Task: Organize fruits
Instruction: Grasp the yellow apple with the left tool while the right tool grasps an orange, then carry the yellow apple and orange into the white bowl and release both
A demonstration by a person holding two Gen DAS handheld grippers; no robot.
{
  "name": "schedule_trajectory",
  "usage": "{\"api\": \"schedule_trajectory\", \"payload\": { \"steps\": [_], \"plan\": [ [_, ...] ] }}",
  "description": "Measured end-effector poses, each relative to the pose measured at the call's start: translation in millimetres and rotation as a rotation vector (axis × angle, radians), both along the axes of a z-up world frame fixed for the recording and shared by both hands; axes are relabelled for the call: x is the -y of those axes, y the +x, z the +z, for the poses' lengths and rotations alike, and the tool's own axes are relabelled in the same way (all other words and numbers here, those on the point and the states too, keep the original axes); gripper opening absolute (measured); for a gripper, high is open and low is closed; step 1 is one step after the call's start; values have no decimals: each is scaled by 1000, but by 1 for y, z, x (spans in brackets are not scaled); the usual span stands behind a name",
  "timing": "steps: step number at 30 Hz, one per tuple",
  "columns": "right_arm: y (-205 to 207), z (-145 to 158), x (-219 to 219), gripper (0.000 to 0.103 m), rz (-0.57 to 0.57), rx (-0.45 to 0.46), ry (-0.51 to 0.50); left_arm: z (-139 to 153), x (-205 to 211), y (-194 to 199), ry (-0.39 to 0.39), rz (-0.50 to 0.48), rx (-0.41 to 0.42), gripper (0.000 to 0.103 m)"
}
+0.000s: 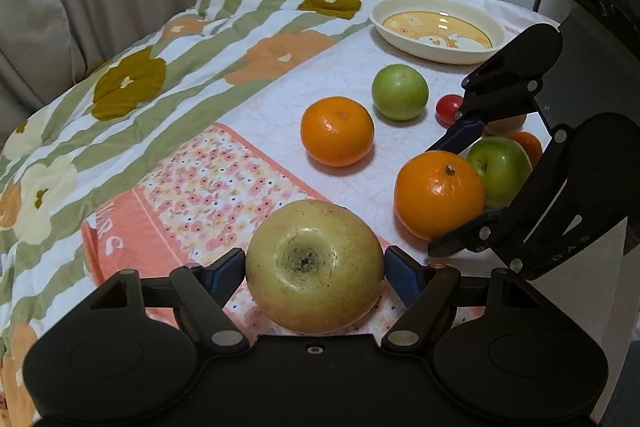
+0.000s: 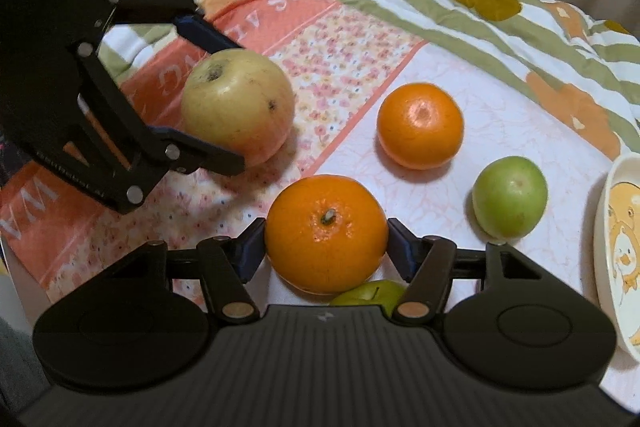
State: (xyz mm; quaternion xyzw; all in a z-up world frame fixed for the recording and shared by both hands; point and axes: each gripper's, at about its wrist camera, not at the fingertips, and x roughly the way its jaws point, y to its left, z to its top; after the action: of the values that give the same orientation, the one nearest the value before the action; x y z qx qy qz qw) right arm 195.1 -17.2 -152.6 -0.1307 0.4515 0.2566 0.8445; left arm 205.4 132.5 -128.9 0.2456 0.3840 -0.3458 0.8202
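Left gripper (image 1: 315, 263): jaws closed against both sides of yellow apple (image 1: 315, 267), blossom end toward camera. All positions below referenced to yellow apple. Directly beyond: orange (image 1: 337, 131), loose on pink cloth (image 1: 280, 115). Farther beyond, slightly right: green apple (image 1: 400, 91). Farthest, beyond and right: cream bowl (image 1: 438, 28) with cartoon print. Right, near: second orange (image 1: 438, 195) between open fingers of right gripper (image 1: 452, 195); contact not confirmable. Second green apple (image 1: 500, 169) touching that orange. Small red fruit (image 1: 448, 108) beyond right. Far left: floral quilt (image 1: 120, 87).
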Motion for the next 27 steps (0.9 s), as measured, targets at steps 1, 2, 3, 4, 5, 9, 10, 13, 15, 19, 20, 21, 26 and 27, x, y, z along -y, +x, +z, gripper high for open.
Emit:
{"api": "schedule_trajectory", "payload": {
  "steps": [1, 2, 3, 4, 5, 9, 10, 13, 15, 19, 20, 21, 26, 27],
  "plan": [
    [-2, 4, 1, 78, -8, 8, 8, 3, -1, -1, -4, 7, 3, 79],
    [-3, 8, 2, 78, -14, 16, 16, 6, -2, -3, -9, 14, 6, 79],
    [-5, 14, 3, 78, -20, 26, 24, 11, -2, -5, -14, 21, 12, 79],
    [-6, 19, 4, 78, -26, 36, 30, 15, -3, -6, -17, 27, 18, 79],
    [-7, 25, 6, 78, -31, 45, 37, 19, -3, -7, -21, 34, 24, 79],
    [-11, 48, 14, 78, -55, 66, 59, 38, -1, -14, -33, 67, 53, 79],
    [-12, 53, 18, 78, -63, 66, 64, 43, 1, -16, -36, 76, 60, 79],
    [-15, 67, 33, 78, -88, 79, 82, 57, 9, -23, -44, 97, 79, 79],
    [-18, 75, 44, 78, -98, 92, 93, 66, 16, -27, -48, 114, 90, 79],
    [-24, 92, 74, 78, -115, 103, 116, 85, 38, -34, -55, 155, 112, 79],
    [-26, 97, 83, 78, -118, 107, 122, 90, 44, -36, -58, 163, 118, 79],
    [-28, 100, 91, 78, -120, 110, 125, 94, 51, -38, -61, 171, 122, 79],
    [-28, 117, 140, 78, -145, 124, 131, 108, 89, -40, -85, 203, 129, 79],
    [-27, 121, 150, 78, -147, 131, 124, 110, 97, -40, -92, 211, 127, 79]
  ]
}}
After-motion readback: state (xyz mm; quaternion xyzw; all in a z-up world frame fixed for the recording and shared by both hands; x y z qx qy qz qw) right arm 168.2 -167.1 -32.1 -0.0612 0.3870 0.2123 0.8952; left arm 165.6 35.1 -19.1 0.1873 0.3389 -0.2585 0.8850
